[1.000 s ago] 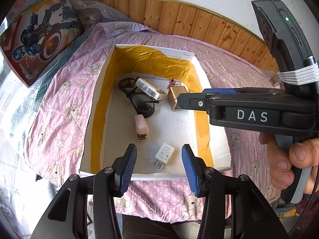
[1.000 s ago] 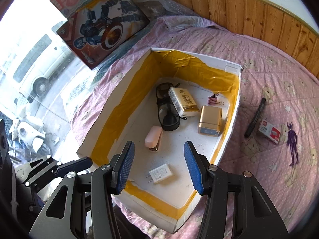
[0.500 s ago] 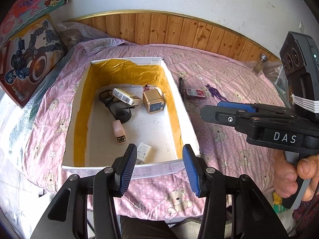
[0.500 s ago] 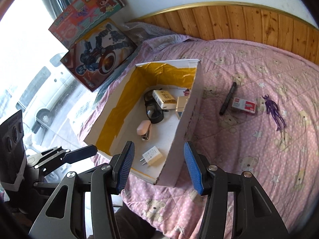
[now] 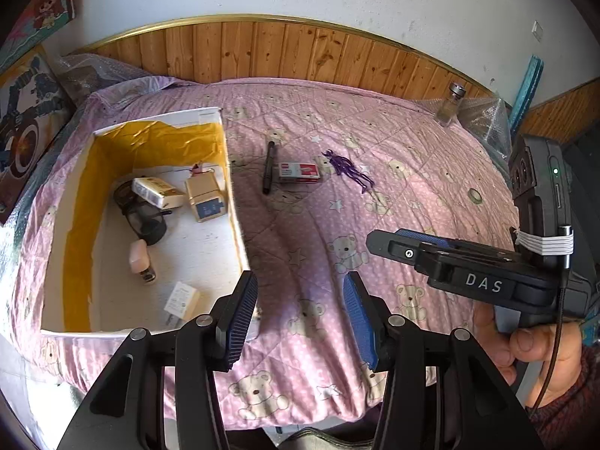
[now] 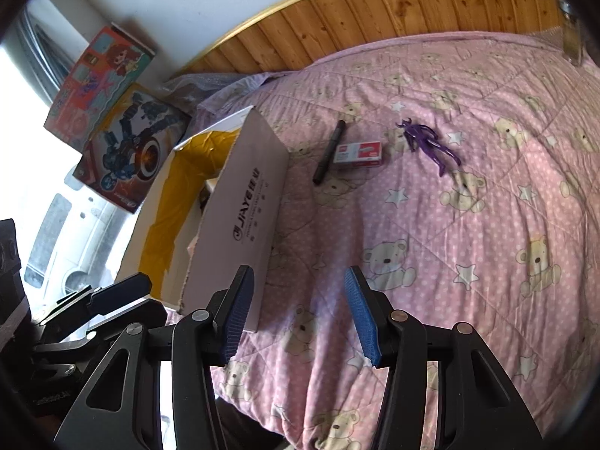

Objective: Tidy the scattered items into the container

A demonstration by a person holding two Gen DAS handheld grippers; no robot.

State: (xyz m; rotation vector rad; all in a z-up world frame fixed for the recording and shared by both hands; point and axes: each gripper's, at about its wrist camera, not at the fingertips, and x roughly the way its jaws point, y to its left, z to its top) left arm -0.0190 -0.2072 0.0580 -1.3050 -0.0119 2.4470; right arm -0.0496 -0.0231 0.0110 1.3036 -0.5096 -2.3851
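Both tongs are spread wide with nothing between the blue pads. In the left wrist view, the left tongs (image 5: 300,315) are seen low in the middle of the frame, over the pink bear-print bed cover (image 5: 412,202). The box (image 5: 234,187), white outside and yellow-lined inside, is found in the left half of the frame, its near right corner just beside the left pad. Inside it can be seen a gold cube (image 5: 205,198), a white packet (image 5: 157,191), a black strap thing (image 5: 140,217), a pink stapler (image 5: 139,258) and a white charger (image 5: 182,300).

Still outside the box, in the upper middle of the frame and well apart from the tongs, are a black pen (image 5: 268,167), a red-and-white staple box (image 5: 299,171) right beside it, and a purple figure (image 5: 348,168) to the right of that. Further right a small tape roll (image 5: 474,195) is spotted.

The right tongs (image 5: 386,240) are held by a hand (image 5: 532,345) at the right edge. In the right wrist view, the right tongs (image 6: 298,315) are at bottom centre, with the pen (image 6: 330,152), staple box (image 6: 358,153) and figure (image 6: 427,142) in the upper middle.
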